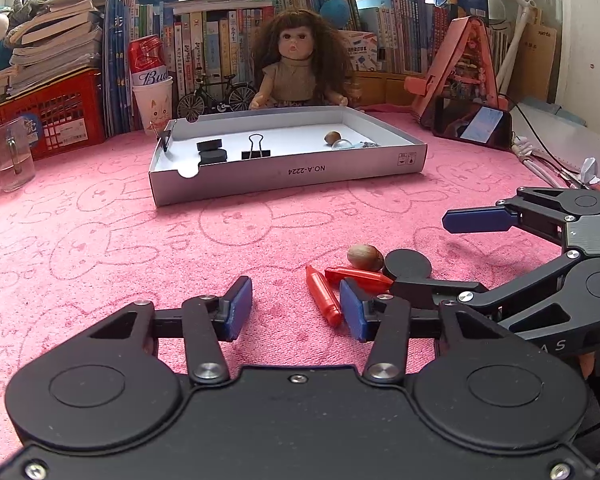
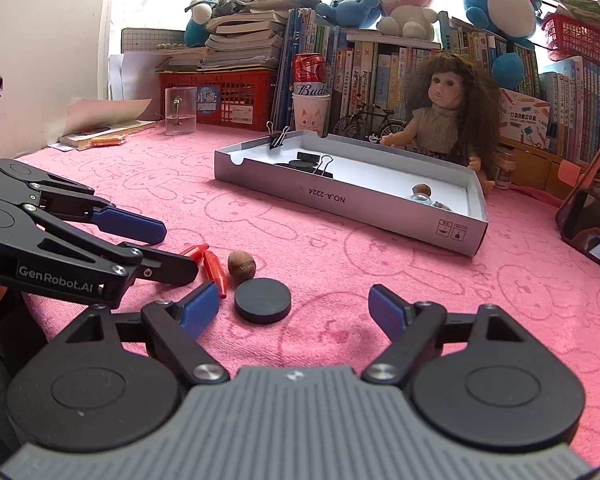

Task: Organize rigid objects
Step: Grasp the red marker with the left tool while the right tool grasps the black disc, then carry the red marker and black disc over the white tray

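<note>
Sorting stood partway: binder clips, discs and a nut lay in our box; two red pegs, nut and black disc remained on the pink cloth between our left gripper and right gripper, both wide, empty.

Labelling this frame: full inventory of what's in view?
box: 1, white, mid-cloth
discs in box: 2, black, left part
binder clips: 2, black, one in box, one on wall
nut and marble in box: 1 each, right part
loose disc: 1, black, near cloth
loose nut: 1, brown, behind disc
red pieces: 2, left of nut
doll: 1, behind box
left tongs: open
right tongs: open
</note>
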Available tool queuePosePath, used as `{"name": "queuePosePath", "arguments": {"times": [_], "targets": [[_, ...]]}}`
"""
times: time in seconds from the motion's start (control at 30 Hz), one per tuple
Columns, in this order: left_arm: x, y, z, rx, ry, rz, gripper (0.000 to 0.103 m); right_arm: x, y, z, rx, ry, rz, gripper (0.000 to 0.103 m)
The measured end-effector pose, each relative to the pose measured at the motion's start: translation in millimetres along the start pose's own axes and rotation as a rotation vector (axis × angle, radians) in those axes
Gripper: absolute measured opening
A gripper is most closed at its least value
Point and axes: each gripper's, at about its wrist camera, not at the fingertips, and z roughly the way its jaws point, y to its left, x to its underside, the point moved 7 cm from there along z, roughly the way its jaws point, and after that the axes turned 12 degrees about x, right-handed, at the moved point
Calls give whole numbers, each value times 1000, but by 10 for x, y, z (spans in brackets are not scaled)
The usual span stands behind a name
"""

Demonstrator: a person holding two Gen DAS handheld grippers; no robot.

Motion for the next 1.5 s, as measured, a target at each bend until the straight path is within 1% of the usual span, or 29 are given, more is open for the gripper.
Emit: {"name": "queuePosePath", "arguments": {"times": [0.07, 0.2, 0.27, 0.43, 0.6, 0.73, 0.77, 0.83, 0.97, 1.0, 1.5], "targets": [[-7, -2, 18, -7, -3, 1, 43, 0, 18, 2, -6, -1, 6, 88], [-18, -7, 34, -4, -9, 2, 38, 16, 35, 17, -20, 8, 10, 82], [-19, -13, 37, -6, -14, 4, 32, 25, 49, 17, -30, 11, 18, 79], [-20, -49, 45, 11, -14, 12, 20, 26, 93, 7, -54, 10, 21, 71], [-22, -54, 51, 14, -15, 6, 15, 15, 126, 2, -65, 11, 21, 60], [-24, -43, 52, 2, -18, -1, 10, 12, 133, 1, -63, 11, 24, 54], [-26, -40, 52, 2, -18, -5, 10, 8, 135, 0, -60, 11, 24, 53], [-29, -27, 48, 2, -19, -18, 9, -2, 134, -7, -56, 9, 28, 45], [-46, -1, 47, -2, -22, -37, 9, -15, 103, -8, -39, 8, 42, 41], [-50, 6, 48, -4, -23, -40, 9, -15, 93, -5, -31, 9, 44, 37], [-111, 55, 73, -27, -34, -57, 9, -9, -148, 29, 63, 22, 95, 36]]}}
